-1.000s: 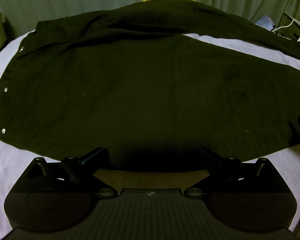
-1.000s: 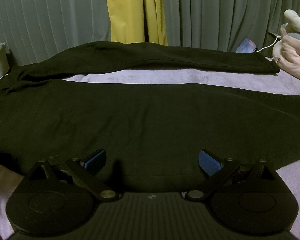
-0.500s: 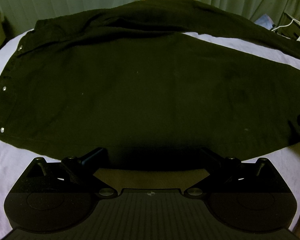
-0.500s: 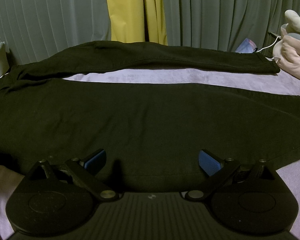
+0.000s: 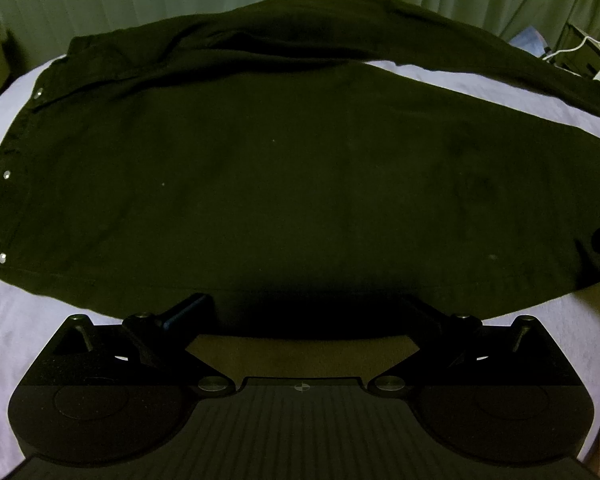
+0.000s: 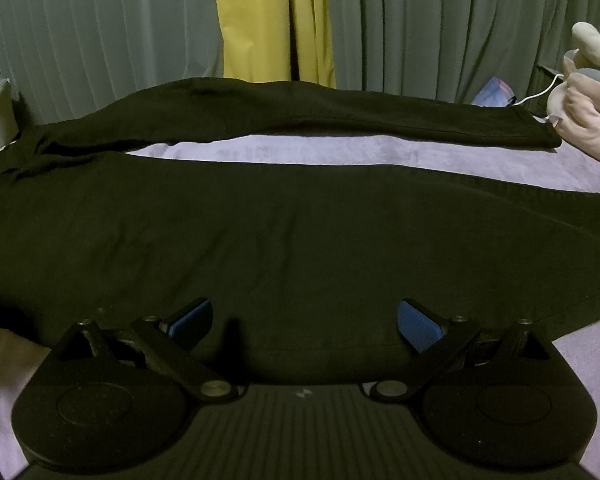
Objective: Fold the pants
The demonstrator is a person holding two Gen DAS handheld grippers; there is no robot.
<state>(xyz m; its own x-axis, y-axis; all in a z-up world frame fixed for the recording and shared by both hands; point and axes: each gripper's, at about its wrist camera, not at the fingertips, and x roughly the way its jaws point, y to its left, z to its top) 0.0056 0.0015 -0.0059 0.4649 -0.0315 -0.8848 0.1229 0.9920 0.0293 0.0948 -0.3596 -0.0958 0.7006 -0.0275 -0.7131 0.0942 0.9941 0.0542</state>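
Across the lilac bedcover (image 5: 20,340), spread flat: black pants (image 5: 300,180), waistband (image 5: 8,184) with its rivets to the left, both legs running off to the right. Split into a narrow V, with the far leg (image 6: 340,120) up by the curtains (image 6: 100,40) and the near leg (image 6: 300,240) broad and smooth along the near side.

Next to nothing changed over the last second. Only a slight creep in the left wrist view, rivets sliding a touch leftward, and no visible shift in the right wrist view. Likely means a pause for aiming rather than any fold under way. No lift, no crease, no cloth caught yet.

Left gripper (image 5: 304,308): fingers spread wide, holding nothing, tips at the near edge of the seat and thigh cloth, with that edge running between them.

Right gripper (image 6: 304,316): likewise spread wide and empty, blue pads (image 6: 416,324) poised over the near seam of the near leg, further toward the cuff.

Judging by that: both set to pinch the near edge and carry it over onto the far leg. Risk worth watching is catching only the top layer.
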